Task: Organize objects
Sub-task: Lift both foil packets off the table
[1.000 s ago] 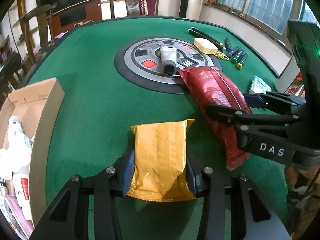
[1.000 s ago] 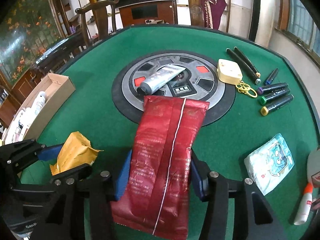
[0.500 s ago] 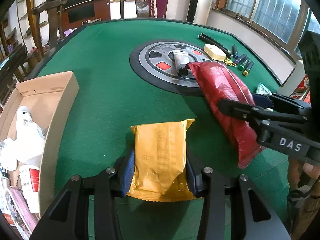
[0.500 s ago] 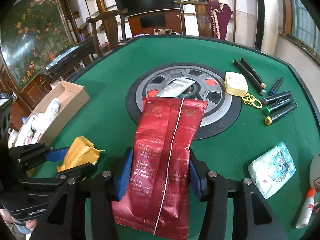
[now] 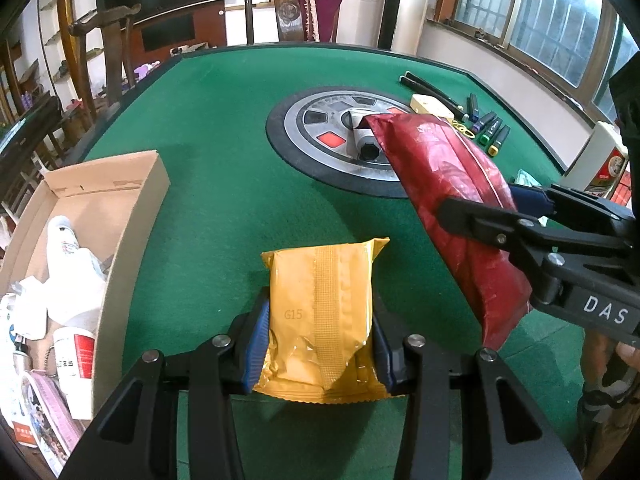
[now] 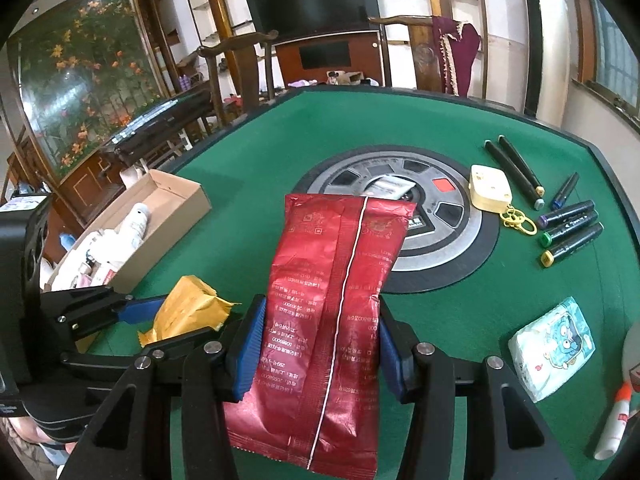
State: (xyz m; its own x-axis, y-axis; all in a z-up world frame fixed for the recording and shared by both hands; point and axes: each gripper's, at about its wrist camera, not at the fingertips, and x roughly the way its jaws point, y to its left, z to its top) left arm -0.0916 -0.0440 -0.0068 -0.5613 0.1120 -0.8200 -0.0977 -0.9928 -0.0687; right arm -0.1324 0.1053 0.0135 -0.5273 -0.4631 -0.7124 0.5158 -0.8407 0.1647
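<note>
The left tool [image 5: 320,344] is gripping the yellow packet [image 5: 320,312] by its sides, and the right tool [image 6: 320,344] is likewise pinching the red pouch [image 6: 336,308], both held clear above the green tabletop [image 5: 224,152]. Each is probably heading for the cardboard box [image 5: 132,216] at the left, which is already holding bottles.

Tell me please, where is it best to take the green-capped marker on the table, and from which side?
Grip the green-capped marker across the middle of its barrel, coming from above. It lies flat on the felt, packed between two other markers, so only a narrow grip across the barrel fits.
</note>
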